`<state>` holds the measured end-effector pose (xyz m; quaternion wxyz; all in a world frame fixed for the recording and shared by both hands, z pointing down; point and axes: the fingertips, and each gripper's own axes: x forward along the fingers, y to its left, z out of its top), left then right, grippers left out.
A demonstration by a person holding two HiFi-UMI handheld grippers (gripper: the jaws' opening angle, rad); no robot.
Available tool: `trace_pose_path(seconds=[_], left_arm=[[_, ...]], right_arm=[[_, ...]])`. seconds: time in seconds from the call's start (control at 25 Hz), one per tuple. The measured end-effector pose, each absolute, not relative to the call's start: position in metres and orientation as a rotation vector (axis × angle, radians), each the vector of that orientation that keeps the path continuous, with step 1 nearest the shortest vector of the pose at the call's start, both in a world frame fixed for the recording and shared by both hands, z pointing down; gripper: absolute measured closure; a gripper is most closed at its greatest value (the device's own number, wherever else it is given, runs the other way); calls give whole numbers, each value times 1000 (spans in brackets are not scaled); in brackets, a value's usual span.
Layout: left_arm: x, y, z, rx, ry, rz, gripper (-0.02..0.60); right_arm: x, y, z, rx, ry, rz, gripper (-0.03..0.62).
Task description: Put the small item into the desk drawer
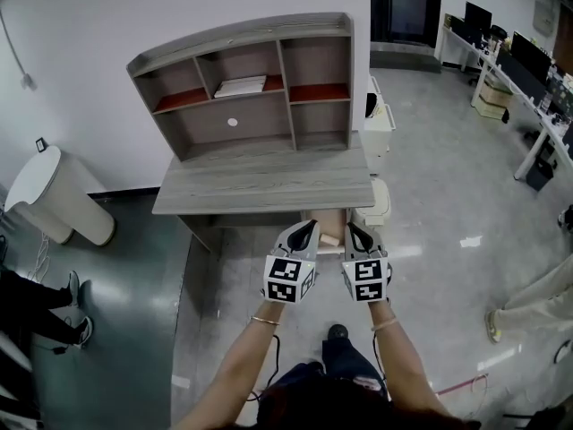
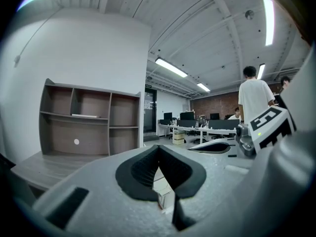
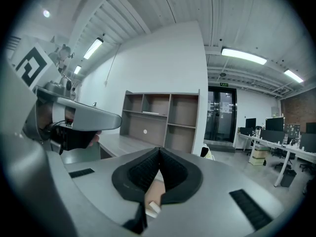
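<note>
In the head view, both grippers are held side by side at lower centre, just before the front edge of the grey desk (image 1: 260, 186), with its shelf unit (image 1: 242, 79) above in the frame. The left gripper (image 1: 309, 227) and right gripper (image 1: 352, 229) both point up-frame towards the desk. Between them a beige drawer (image 1: 329, 222) shows below the desktop edge. The small item cannot be made out here.

In the left gripper view, the left gripper (image 2: 158, 149) has its jaws pressed together with nothing between them. The shelf unit (image 2: 89, 125) stands at middle left and the right gripper's marker cube (image 2: 269, 127) at the right edge.

In the right gripper view, the right gripper (image 3: 159, 151) is likewise closed and empty. Below its jaws a small white piece (image 3: 153, 209) rests on the drawer's beige surface (image 3: 154, 191); whether it is the task's item is unclear.
</note>
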<state>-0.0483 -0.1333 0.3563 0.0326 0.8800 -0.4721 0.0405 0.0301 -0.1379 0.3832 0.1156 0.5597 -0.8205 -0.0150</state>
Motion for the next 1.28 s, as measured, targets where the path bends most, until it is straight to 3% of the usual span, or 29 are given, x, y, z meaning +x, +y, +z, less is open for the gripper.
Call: trace_pose_path(seconds=[1.28], left_arm=[[-79, -24, 306, 2733, -1441, 6, 566]], right_arm=[[19, -23, 303, 1749, -2430, -155, 592]])
